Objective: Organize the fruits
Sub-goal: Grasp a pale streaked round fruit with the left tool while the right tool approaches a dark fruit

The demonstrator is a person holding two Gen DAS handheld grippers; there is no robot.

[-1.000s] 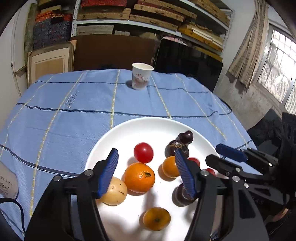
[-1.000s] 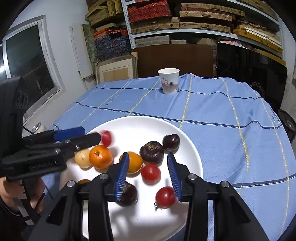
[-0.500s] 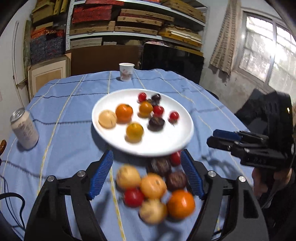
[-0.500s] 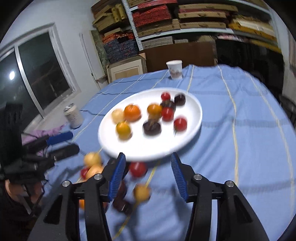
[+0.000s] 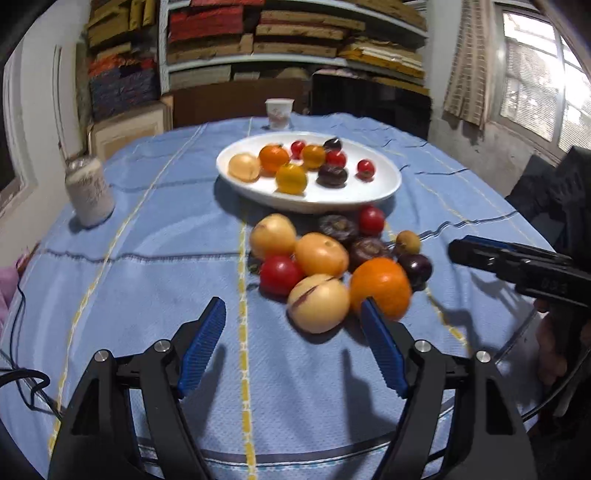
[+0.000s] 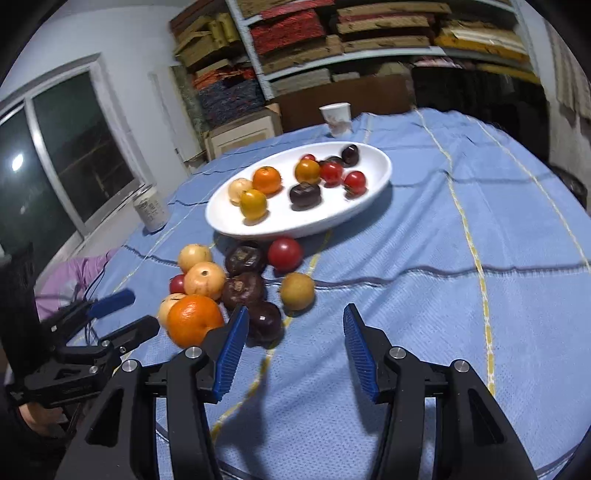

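Your left claw (image 5: 293, 345) is released, its blue pads spread wide and holding nothing, hovering low over the blue cloth of the desk (image 5: 147, 258). Just ahead of it lies the pale yellow fruit (image 5: 318, 302), and beside that, near the right pad, the big orange (image 5: 380, 286). Your right claw (image 6: 293, 350) is likewise released and empty; the dark plum (image 6: 264, 323) sits just beyond its left pad, and the same orange (image 6: 194, 319) lies a little further left.

Both fruits belong to a loose heap on the cloth, touching one another: a red tomato (image 5: 279, 275), a pale orange fruit (image 5: 320, 254), another yellowish one (image 5: 272, 236), two wrinkled dark fruits (image 5: 338, 227), a second red tomato (image 5: 371, 220) close to the plate's near rim, and a small yellow-brown fruit (image 6: 297, 290) slightly apart on the right side of the heap.

Beyond the heap stands the white plate (image 5: 384, 184), carrying more fruit: oranges, small red tomatoes, dark plums and a pale round one, all spaced loosely. Further back, a paper cup (image 5: 279, 112) stands near the desk's far edge, and a drink can (image 5: 88, 195) stands well off to the left. Shelves stacked with boxes (image 6: 369, 33) fill the wall behind.
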